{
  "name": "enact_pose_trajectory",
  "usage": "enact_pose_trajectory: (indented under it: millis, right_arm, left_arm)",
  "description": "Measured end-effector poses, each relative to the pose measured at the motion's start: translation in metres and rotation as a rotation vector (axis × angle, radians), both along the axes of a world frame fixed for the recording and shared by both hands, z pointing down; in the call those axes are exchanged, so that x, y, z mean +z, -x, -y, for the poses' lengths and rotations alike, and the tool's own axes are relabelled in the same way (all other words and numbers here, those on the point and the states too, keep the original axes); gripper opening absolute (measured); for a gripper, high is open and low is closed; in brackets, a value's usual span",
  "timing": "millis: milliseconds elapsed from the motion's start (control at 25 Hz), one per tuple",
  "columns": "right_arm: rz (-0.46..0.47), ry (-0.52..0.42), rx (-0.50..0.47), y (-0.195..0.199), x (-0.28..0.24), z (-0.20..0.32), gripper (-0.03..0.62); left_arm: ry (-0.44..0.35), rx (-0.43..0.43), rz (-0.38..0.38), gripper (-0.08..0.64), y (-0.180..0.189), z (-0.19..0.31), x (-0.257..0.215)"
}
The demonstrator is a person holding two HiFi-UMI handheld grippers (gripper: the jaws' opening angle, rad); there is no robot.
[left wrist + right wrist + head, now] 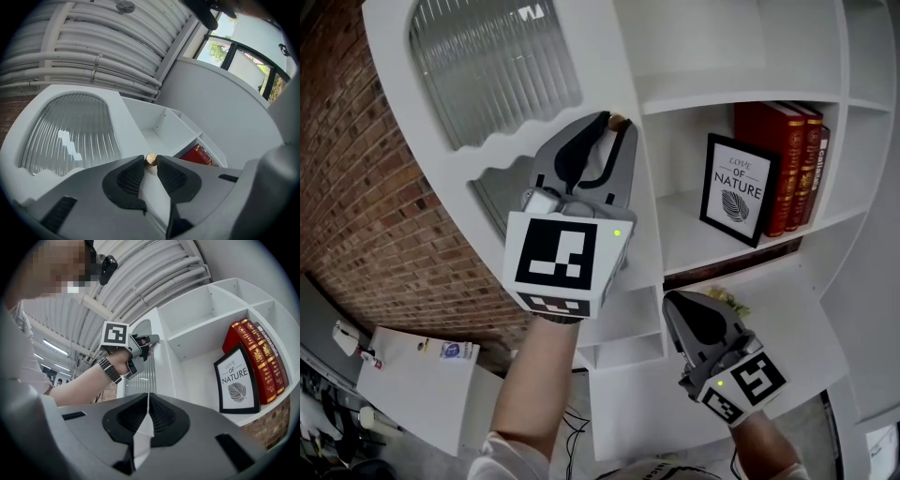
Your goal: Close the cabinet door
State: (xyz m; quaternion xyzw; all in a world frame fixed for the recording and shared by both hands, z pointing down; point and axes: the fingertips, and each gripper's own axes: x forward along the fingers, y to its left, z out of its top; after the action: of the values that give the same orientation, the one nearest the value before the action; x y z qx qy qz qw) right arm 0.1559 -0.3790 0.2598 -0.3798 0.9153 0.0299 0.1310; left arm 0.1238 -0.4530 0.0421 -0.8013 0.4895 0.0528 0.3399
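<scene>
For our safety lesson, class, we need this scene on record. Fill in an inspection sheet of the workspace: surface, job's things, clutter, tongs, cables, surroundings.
Surface: white shelf unit with open compartments.
Job's things: cabinet door, white with ribbed glass, standing open; small brass knob at its edge.
Clutter: framed print beside red books on one shelf; a yellowish thing on the shelf below, unclear.
Tongs: left tongs closed on the knob; right tongs shut, empty, held low before the shelves.
Cables: thin dark cables on the floor.
Surroundings: brick wall left of the door; white box below it.
</scene>
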Motion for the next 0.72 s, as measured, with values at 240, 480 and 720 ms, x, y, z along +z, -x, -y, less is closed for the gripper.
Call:
enact_pose_trajectory:
  millis: [240, 480, 720]
  right_arm:
    - [-0.01, -0.002, -0.01, 0.005, 0.002, 0.002, 0.02]
    - [-0.013, 0.005, -0.016, 0.007, 0.002, 0.0, 0.02]
    - [-0.019, 0.005, -0.017, 0.011, 0.003, -0.007, 0.02]
  left_arm:
    - [-0.008, -0.019, 0.009, 0.092, 0.0, 0.004, 0.0]
    - [0.023, 0.004, 0.016, 0.095, 0.0, 0.004, 0.0]
    - [0.048, 0.049, -0.002, 0.097, 0.0, -0.007, 0.0]
